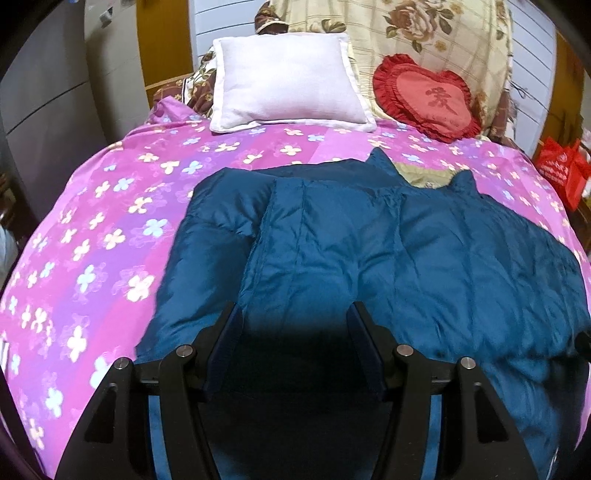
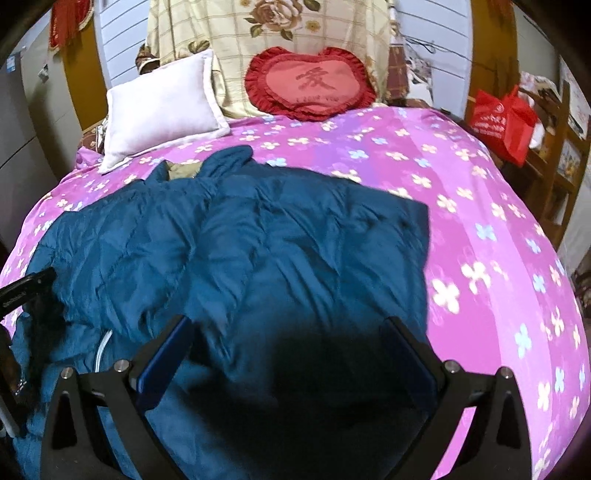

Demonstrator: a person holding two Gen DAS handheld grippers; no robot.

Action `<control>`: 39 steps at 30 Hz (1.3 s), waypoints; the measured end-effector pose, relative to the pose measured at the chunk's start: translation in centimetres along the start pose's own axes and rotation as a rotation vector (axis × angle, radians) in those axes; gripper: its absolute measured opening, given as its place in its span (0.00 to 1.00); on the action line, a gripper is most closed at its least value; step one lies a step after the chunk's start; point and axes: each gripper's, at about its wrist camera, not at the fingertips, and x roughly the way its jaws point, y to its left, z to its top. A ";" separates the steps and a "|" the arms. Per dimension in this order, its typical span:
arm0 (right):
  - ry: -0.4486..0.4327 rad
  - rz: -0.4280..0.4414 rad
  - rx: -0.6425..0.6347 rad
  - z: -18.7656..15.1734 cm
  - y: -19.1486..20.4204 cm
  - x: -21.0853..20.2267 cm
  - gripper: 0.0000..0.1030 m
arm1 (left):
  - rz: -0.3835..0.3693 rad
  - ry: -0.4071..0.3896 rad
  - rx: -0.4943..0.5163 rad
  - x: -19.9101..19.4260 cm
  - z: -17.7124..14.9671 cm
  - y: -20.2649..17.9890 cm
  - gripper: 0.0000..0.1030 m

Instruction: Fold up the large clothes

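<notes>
A large dark blue padded jacket [image 1: 369,251] lies spread on the pink flowered bedspread [image 1: 92,240], collar toward the pillows, with its left sleeve folded in over the body. It also shows in the right wrist view [image 2: 277,240]. My left gripper [image 1: 295,317] is open and empty, low over the jacket's near hem. My right gripper [image 2: 291,325] is open wide and empty, over the jacket's near right part. The left gripper's body [image 2: 26,286] shows at the left edge of the right wrist view.
A white pillow [image 1: 288,81] and a red heart cushion [image 1: 428,98] lean against a floral quilt [image 1: 424,33] at the head of the bed. A red bag [image 2: 504,118] stands on wooden shelving right of the bed. A grey cabinet [image 1: 48,110] stands left.
</notes>
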 end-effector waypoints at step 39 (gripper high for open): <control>0.139 0.033 0.006 -14.8 -1.4 -10.3 1.00 | 0.064 0.001 0.038 -12.4 -13.6 9.8 0.37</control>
